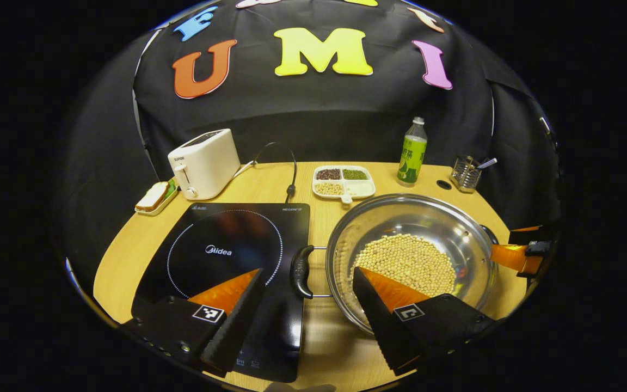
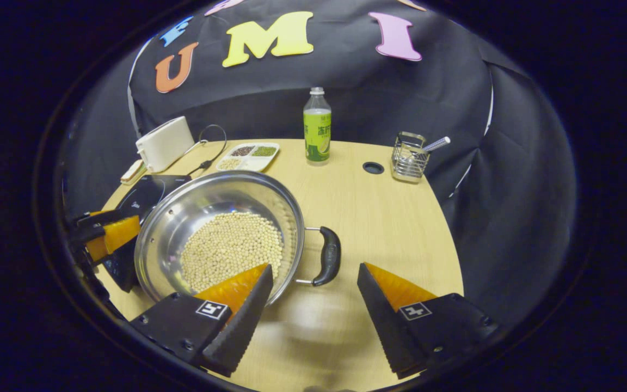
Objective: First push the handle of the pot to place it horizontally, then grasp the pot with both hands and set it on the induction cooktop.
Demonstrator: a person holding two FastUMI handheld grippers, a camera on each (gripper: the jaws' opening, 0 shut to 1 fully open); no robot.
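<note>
Holding 2 grippers over a round wooden table (image 2: pixel 389 228), I have both spread wide with nothing between their fingers. My left gripper (image 1: pixel 309 283) hangs above the near handle (image 1: pixel 301 271) of the pot (image 1: pixel 409 256); 1 finger lies over the induction cooktop (image 1: pixel 226 256) and the other over the pot's near rim. My right gripper (image 2: pixel 314 283) brackets the pot's other handle (image 2: pixel 329 256), which sits between and just beyond the fingertips, apart from both. In the right gripper view the left gripper (image 2: pixel 104 234) appears at the pot's far side.

The pot (image 2: pixel 221 228), a shiny steel basin, stands on the table just beside the cooktop, its left handle reaching over the cooktop's edge. A layer of pale beans (image 1: pixel 409 261) covers its bottom.

Behind it:
- a white toaster (image 1: pixel 204 162) with its cord
- a small dish of food (image 1: pixel 154 197) beside the toaster
- a divided tray (image 1: pixel 343 182) holding 3 kinds of grain
- a green-labelled bottle (image 2: pixel 317 133)
- a wire holder (image 2: pixel 409 158) with a utensil inside
</note>
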